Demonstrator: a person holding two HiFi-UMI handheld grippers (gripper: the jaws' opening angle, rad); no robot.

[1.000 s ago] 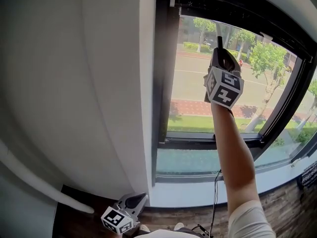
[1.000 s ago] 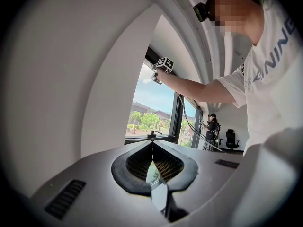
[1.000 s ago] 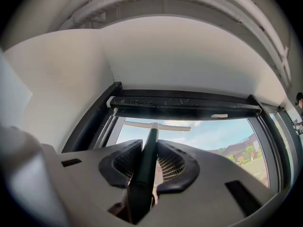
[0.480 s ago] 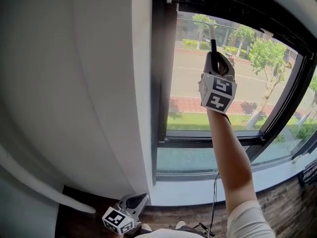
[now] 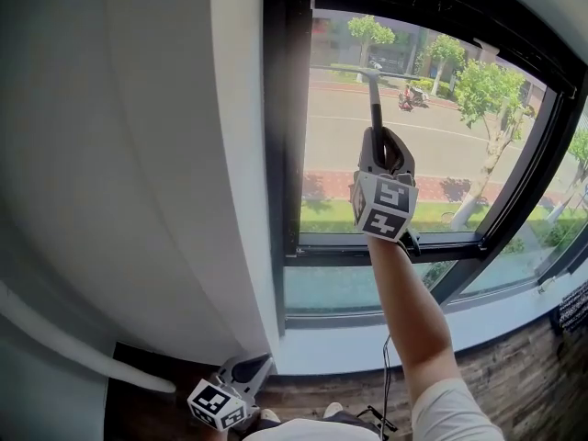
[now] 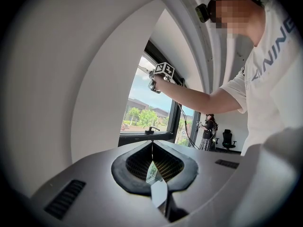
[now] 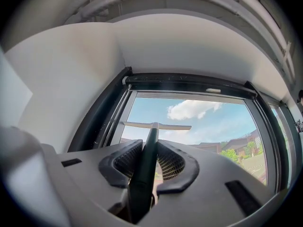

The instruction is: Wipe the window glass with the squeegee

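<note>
My right gripper (image 5: pixel 381 152) is raised in front of the window glass (image 5: pixel 459 154) and is shut on the dark handle of a squeegee (image 5: pixel 372 99). The handle (image 7: pixel 147 152) runs up between the jaws to a thin horizontal blade (image 7: pixel 156 126) lying against the pane near its upper left. My left gripper (image 5: pixel 246 372) hangs low by the floor at the bottom of the head view; its jaws (image 6: pixel 152 167) are shut with nothing between them.
A black window frame (image 5: pixel 280 136) borders the glass on the left, beside a white wall (image 5: pixel 138 173). A lower sill rail (image 5: pixel 386 243) crosses under the pane. A cable (image 5: pixel 386 375) hangs from the right arm. A person stands far back in the room (image 6: pixel 208 132).
The right gripper has come down and slightly left along the glass, drawing the squeegee blade down from the top of the pane. The left gripper has stayed low.
</note>
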